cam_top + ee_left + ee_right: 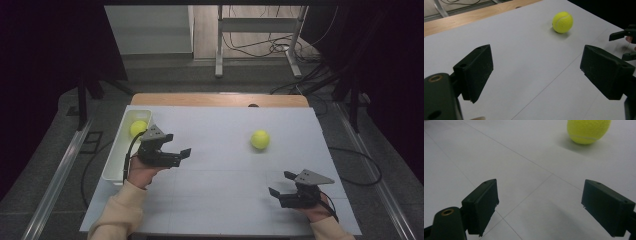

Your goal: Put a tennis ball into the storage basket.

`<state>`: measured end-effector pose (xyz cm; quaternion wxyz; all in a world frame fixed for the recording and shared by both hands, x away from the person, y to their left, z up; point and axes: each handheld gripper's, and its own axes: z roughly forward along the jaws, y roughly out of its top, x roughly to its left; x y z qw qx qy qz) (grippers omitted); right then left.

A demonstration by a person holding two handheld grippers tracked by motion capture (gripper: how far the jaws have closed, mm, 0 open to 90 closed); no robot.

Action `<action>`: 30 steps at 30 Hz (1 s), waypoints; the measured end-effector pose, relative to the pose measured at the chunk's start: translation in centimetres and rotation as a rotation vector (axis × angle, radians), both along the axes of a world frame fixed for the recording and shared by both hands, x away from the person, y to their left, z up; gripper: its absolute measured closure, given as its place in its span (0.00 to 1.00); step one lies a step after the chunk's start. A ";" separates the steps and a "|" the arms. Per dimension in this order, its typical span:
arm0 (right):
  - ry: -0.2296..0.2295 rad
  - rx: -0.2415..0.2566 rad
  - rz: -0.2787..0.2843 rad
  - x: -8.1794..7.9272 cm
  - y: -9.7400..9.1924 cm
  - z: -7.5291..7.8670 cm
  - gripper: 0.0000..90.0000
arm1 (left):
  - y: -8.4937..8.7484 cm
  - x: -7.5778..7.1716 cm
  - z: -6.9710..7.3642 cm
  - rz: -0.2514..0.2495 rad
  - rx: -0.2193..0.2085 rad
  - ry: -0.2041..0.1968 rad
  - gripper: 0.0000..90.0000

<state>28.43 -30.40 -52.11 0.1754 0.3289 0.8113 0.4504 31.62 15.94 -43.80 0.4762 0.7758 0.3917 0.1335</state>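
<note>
I see the ball lying free on the bench, well ahead of my empty, released left claw and my released right claw.

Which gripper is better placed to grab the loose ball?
Probably right: the right gripper sits open, nearer the ball on the sheet. The left gripper, also open, is beside the tray.

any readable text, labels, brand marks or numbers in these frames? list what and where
None readable.
Loose tennis ball: white seam, no brand print legible.
Tennis ball in the white bin: too small to tell.
White bin, white table sheet, left gripper and right gripper: no markings visible.
</note>
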 end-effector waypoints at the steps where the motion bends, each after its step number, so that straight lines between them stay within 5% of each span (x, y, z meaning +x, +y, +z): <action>1: 0.000 -0.002 -0.001 0.0 0.0 0.0 0.16 | -0.2 0.0 0.0 -0.003 -0.002 0.002 0.13; 30: -0.007 0.017 0.006 0.3 0.3 0.3 0.16 | -3.7 1.0 -1.5 -0.065 0.012 0.016 0.14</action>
